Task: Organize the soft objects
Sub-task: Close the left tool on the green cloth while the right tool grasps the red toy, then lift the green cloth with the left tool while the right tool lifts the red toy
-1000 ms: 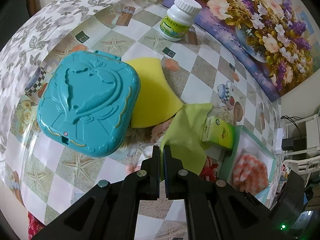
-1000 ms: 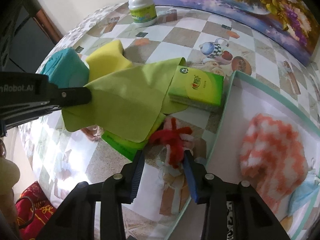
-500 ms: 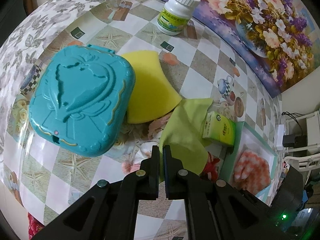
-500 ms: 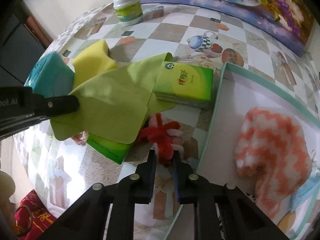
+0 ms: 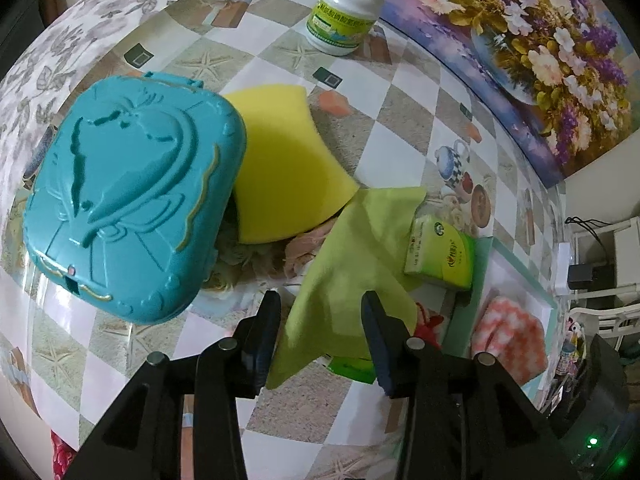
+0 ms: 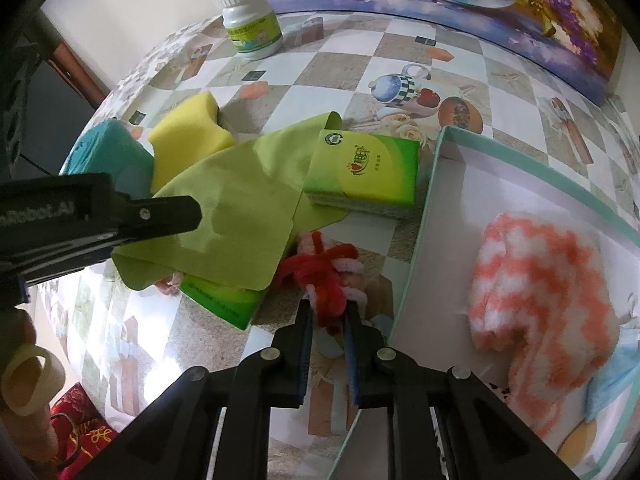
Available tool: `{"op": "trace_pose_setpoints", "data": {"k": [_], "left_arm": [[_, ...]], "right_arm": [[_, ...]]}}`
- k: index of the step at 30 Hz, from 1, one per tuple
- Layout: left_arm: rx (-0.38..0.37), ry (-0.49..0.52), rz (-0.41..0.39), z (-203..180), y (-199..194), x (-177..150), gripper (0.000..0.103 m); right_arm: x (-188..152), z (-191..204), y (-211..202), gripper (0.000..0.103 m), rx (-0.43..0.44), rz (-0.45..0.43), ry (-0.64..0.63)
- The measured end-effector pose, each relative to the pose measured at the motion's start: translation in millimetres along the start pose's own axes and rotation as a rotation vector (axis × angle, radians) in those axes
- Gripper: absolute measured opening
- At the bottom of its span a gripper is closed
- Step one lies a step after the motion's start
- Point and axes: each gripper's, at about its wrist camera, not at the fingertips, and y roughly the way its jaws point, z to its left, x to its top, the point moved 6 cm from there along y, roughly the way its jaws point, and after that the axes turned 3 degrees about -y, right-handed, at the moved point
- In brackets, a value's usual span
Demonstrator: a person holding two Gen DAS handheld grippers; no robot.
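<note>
The right gripper (image 6: 327, 312) is clenching the near end of the red and pink pipe-cleaner bundle (image 6: 326, 270) at centre frame of the right wrist view; the bundle is stretching away from the jaws toward the upper left, its far end lying just beside the green cloth (image 6: 224, 216). The mint-rimmed tray (image 6: 424, 216), already holding an orange and white knitted piece (image 6: 536, 280), is sitting immediately to the right, so the coming carry probably goes rightward over that rim. The left gripper (image 5: 320, 312) is hanging released, its jaws spread on either side of the cloth's near corner in the left wrist view's lower centre.
</note>
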Motion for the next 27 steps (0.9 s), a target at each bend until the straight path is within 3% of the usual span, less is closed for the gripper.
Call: {"op": "trace_pose_setpoints", "data": {"k": [2, 4, 7, 27], "left_arm": [[0.008, -0.002, -0.006, 1.0, 0.8, 0.9, 0.04], [0.013, 0.001, -0.011, 1.6, 1.1, 1.3, 0.017], [0.009, 0.009, -0.013, 0.6, 1.8, 1.5, 0.009], [-0.073, 0.0, -0.065, -8.0, -22.5, 8.5, 0.003]], "right_arm": [[-0.2, 1.0, 0.8, 0.016, 0.005, 0.0, 0.004], [0.0, 1.5, 1.0, 0.016, 0.007, 0.0, 0.004], [0.5, 1.7, 1.8, 0.016, 0.009, 0.001, 0.007], [2.5, -6.2, -8.2, 0.016, 0.034, -0.041, 0.057]]}}
